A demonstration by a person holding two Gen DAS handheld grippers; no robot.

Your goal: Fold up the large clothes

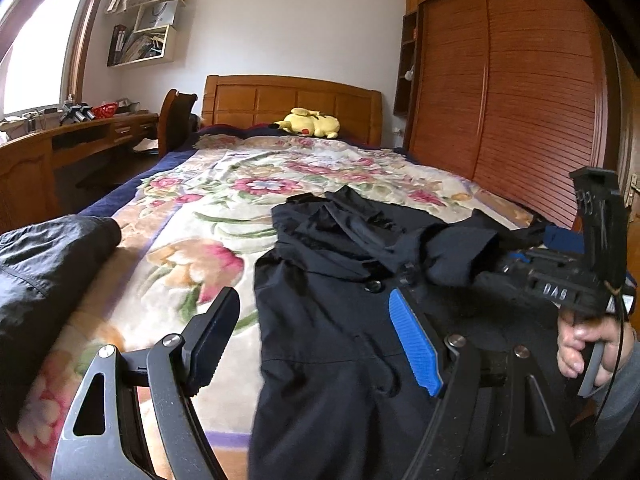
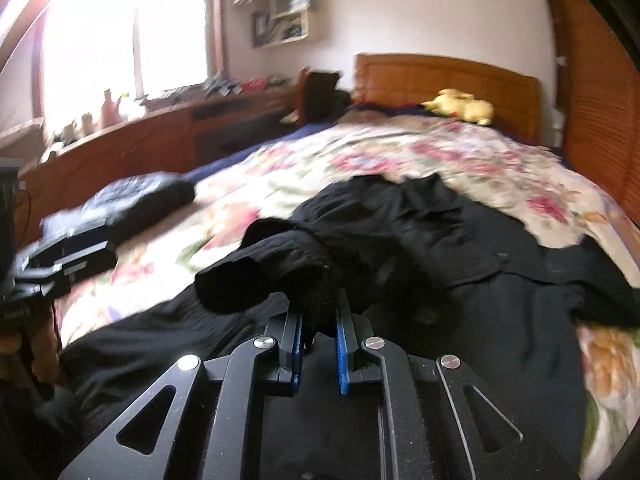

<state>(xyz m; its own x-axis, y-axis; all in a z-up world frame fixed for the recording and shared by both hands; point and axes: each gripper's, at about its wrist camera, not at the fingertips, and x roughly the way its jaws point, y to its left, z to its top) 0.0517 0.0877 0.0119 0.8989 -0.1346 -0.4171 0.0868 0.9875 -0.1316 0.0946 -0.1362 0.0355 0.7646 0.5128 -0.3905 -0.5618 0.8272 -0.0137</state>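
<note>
right gripper (image 2: 318, 330) fingers clamp coat sleeve (image 2: 280, 268); left gripper (image 1: 316, 340) fingers wide, empty, above coat (image 1: 340, 320).

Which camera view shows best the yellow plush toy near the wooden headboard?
The left wrist view shows the yellow plush toy best: it is sharp there, lying on the bed in front of the wooden headboard, with a red cheek mark visible. In the right wrist view the toy is motion-blurred, only a yellow shape.
</note>
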